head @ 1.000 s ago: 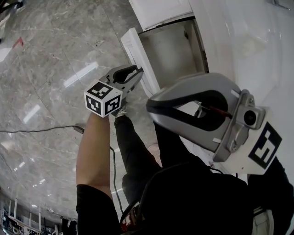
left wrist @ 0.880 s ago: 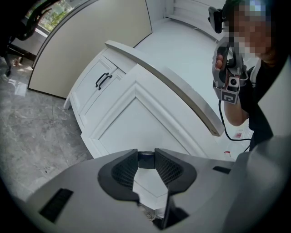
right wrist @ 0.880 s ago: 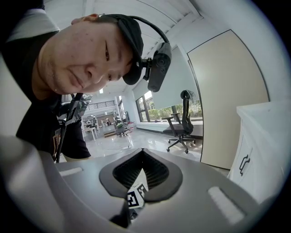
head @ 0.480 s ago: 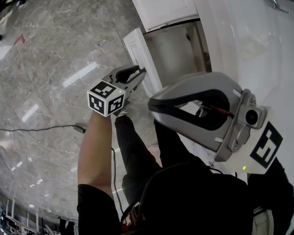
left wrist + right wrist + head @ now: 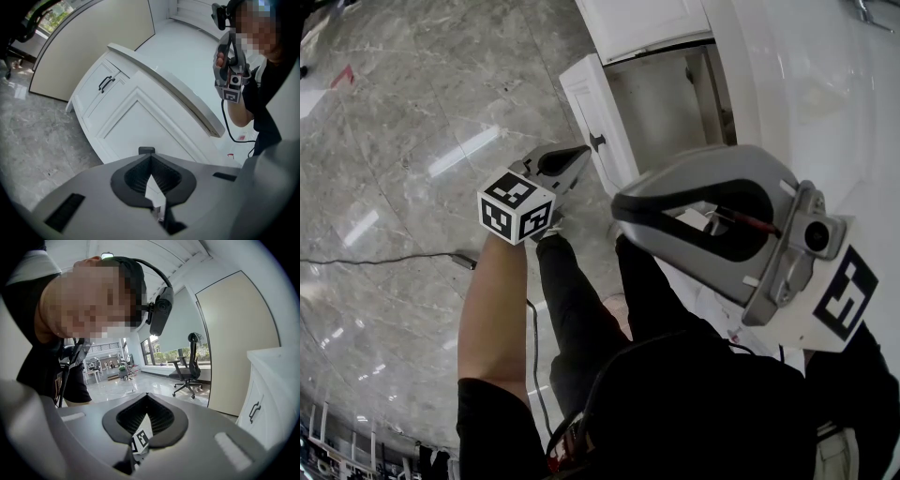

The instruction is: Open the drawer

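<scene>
Jaws just closed empty, left gripper [image 5: 581,153] points toward drawer knob [image 5: 598,142].

Glossy grey marble floor [image 5: 394,141], black office chair [image 5: 190,369] beside bright windows [image 5: 161,352]

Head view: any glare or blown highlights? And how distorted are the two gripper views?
Head view: sharp, but the glossy grey marble floor carries bright streak reflections, and the white countertop is nearly blown out. Left gripper view: strong fisheye, dark corners, the beige wall panel looks curved. Right gripper view: same fisheye, bright windows behind.
</scene>
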`<action>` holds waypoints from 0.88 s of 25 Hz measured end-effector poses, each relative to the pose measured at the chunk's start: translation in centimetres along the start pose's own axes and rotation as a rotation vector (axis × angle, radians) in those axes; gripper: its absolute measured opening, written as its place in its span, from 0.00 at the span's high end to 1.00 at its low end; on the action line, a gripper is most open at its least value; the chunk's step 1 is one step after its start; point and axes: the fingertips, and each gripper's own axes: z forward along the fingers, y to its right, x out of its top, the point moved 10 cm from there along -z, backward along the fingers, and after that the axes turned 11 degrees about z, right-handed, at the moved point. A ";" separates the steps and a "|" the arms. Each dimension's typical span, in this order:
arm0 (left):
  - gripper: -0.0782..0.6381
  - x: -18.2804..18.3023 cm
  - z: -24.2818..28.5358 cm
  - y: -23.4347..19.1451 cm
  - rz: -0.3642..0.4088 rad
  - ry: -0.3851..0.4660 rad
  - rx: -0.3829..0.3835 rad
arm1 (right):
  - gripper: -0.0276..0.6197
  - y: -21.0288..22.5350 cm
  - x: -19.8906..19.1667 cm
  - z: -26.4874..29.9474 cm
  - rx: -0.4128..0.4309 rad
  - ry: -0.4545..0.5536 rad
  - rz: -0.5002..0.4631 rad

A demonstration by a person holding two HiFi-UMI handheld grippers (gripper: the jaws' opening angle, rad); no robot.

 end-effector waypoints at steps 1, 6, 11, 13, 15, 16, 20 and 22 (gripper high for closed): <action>0.90 -0.3 -0.5 0.0 -0.007 -0.005 0.008 | 0.97 -0.1 0.0 0.1 -0.002 0.000 0.003; 0.90 -1.2 -3.2 0.1 -0.009 -0.014 0.058 | 0.97 -0.7 0.2 0.3 -0.004 -0.001 0.005; 0.90 0.4 -4.7 1.6 0.011 0.014 0.084 | 0.97 -1.3 1.4 -1.0 -0.024 0.012 0.000; 0.90 1.6 -5.3 2.5 0.022 0.028 0.096 | 0.97 -1.6 2.1 -1.8 -0.034 0.024 0.000; 0.90 2.8 -5.9 3.6 0.040 0.038 0.113 | 0.97 -2.0 2.8 -3.0 -0.048 0.036 0.004; 0.90 3.6 -6.1 4.3 0.050 0.044 0.122 | 0.97 -2.2 3.2 -3.7 -0.056 0.041 0.007; 0.90 8.8 -7.2 7.8 0.099 0.098 0.155 | 0.97 -3.5 5.9 -7.8 -0.097 0.069 0.005; 0.90 11.7 -7.8 9.3 0.130 0.128 0.165 | 0.97 -4.0 7.2 -9.7 -0.125 0.090 -0.003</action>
